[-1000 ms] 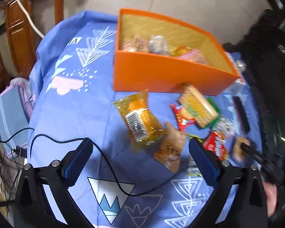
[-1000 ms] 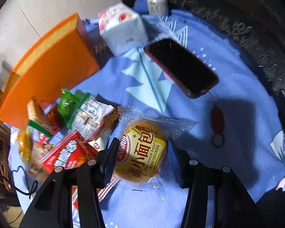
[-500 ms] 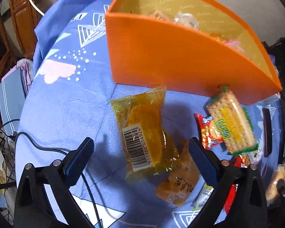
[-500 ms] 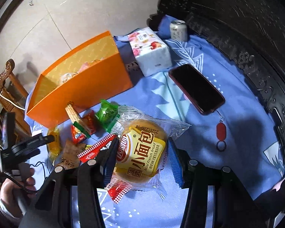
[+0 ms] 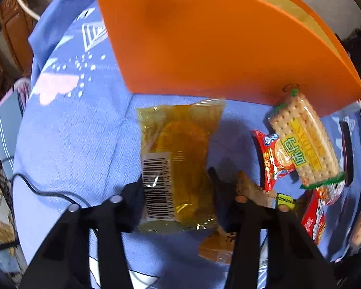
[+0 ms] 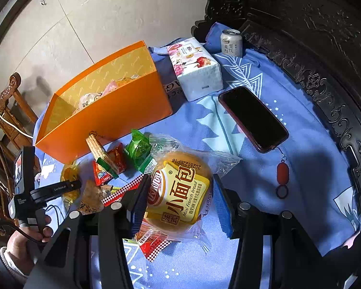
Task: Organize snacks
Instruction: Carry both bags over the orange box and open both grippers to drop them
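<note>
Left tool [image 5: 175,187]: pointed steeply down at the counter [image 5: 72,132], which is covered in a blue patterned cloth. Its jaws have just been closing, and a yellow clear-wrapped snack packet [image 5: 178,159] with a barcode label now sits between them, both fingers tight against its sides. The packet lies flat on the cloth, just in front of the orange box [image 5: 216,43].

Right tool [image 6: 180,192]: jaws partly closed and clamped on a round mini French bread packet [image 6: 180,190] with a yellow label, held above the cloth and the loose snacks.

Orange box, seen from the right wrist view, stands open-topped at the far left of the counter with several wrapped snacks already inside.

Loose snacks in front of the box: a cracker packet [image 5: 303,142] leaning against the box wall, a small red packet [image 5: 274,161] touching it, a green wrapped snack [image 6: 138,148], a brown packet [image 5: 248,190] beside the left tool's right finger, and a red checkered packet [image 5: 312,219] further right.

Elsewhere on the counter: a flowered tissue pack [image 6: 195,67] just right of the box, a drink can [image 6: 231,42] behind it, and a dark phone [image 6: 252,118] with a red tag on a cord.

A person's hand [image 6: 24,240] grips the left tool's handle at the lower left of the right wrist view.
</note>
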A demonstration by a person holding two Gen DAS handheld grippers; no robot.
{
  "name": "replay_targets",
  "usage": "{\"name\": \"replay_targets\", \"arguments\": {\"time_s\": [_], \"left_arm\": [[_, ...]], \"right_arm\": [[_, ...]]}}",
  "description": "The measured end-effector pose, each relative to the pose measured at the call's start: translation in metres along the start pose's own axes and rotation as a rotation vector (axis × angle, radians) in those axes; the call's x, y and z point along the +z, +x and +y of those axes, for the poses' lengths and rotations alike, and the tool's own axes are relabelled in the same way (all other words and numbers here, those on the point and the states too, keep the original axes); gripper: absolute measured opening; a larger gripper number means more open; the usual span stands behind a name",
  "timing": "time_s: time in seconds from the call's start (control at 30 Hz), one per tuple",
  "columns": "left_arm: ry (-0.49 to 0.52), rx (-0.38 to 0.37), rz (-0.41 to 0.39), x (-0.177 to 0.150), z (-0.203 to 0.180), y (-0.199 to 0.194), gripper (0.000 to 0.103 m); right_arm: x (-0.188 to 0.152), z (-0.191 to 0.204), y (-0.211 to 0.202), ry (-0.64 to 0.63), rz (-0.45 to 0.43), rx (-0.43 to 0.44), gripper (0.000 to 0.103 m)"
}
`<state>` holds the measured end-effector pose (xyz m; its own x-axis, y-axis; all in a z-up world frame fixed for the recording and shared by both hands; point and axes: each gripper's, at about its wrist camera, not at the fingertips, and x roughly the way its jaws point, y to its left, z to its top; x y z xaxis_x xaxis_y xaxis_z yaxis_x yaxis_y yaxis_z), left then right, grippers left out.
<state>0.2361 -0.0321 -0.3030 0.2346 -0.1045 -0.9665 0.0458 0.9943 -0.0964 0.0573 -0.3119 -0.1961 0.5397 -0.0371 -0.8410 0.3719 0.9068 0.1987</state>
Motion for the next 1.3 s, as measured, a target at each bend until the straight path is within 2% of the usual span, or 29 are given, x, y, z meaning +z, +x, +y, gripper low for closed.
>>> {"name": "replay_targets", "arguments": {"time_s": [0.23,0.57,0.7,0.83,1.07,1.1,1.13,1.17,1.2,1.23,1.27,1.3], "left_arm": [[0.054,-0.044,-0.080,-0.015,0.000,-0.031,0.040],[0.113,-0.109,-0.220,-0.034,0.011,-0.107,0.040],[0.122,-0.144,-0.305,-0.015,0.009,-0.145,0.040],[0.139,-0.181,-0.392,0.019,-0.003,-0.177,0.040],[0.196,-0.177,-0.496,0.082,-0.034,-0.206,0.041],[0.203,-0.164,-0.506,0.092,-0.038,-0.208,0.043],[0.205,-0.146,-0.514,0.102,-0.041,-0.208,0.052],[0.198,-0.110,-0.522,0.114,-0.044,-0.206,0.065],[0.179,-0.054,-0.519,0.124,-0.046,-0.205,0.095],[0.159,-0.011,-0.521,0.128,-0.046,-0.204,0.099],[0.141,0.017,-0.535,0.131,-0.046,-0.207,0.099],[0.140,0.014,-0.539,0.131,-0.045,-0.209,0.099]], "right_arm": [[0.003,0.006,-0.005,-0.028,-0.029,0.000,0.051],[0.011,0.034,-0.021,-0.128,-0.083,0.053,0.051],[0.030,0.056,-0.033,-0.174,-0.141,0.101,0.051],[0.063,0.081,-0.045,-0.206,-0.214,0.169,0.051],[0.131,0.122,-0.047,-0.264,-0.322,0.216,0.051],[0.139,0.128,-0.046,-0.272,-0.338,0.215,0.052],[0.151,0.136,-0.043,-0.283,-0.357,0.214,0.053],[0.160,0.142,-0.039,-0.292,-0.363,0.215,0.056],[0.166,0.145,-0.037,-0.298,-0.361,0.215,0.070],[0.173,0.148,-0.035,-0.297,-0.359,0.198,0.076],[0.175,0.148,-0.035,-0.290,-0.366,0.188,0.077],[0.175,0.148,-0.037,-0.284,-0.375,0.192,0.079]]}}
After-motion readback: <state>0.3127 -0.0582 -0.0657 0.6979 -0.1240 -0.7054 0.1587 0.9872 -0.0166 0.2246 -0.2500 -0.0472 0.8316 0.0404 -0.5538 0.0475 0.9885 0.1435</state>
